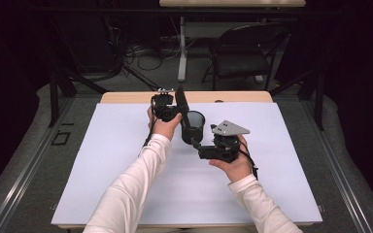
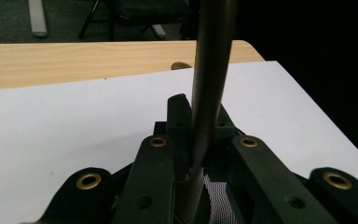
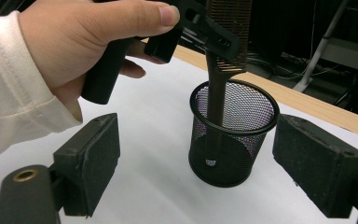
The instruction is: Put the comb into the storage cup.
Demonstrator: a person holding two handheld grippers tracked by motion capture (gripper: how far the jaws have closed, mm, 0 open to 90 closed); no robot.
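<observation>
A dim room with a folding chair (image 1: 245,51) and loose cables lay behind the tabletop (image 1: 126,194), whose wooden top was covered by a white sheet. On the sheet stood one black mesh pen cup (image 3: 233,140), upright near the middle. The left tongs (image 1: 180,106) were clamped on one dark comb (image 3: 223,70), held teeth-up with its handle reaching down inside the cup; the handle's tip appeared to sit at or just above the cup's floor. The right tongs (image 1: 195,144) stood wide apart on either side of the cup, pads clear of the mesh, seemingly ready to steady it.

The step in hand looked like setting the comb into the cup, and it seemed nearly finished. The next move would call for the left tongs to let go so the comb leans against the rim, then lift straight up without tipping the cup.

Counted: one comb, one cup, two tongs, one chair.
</observation>
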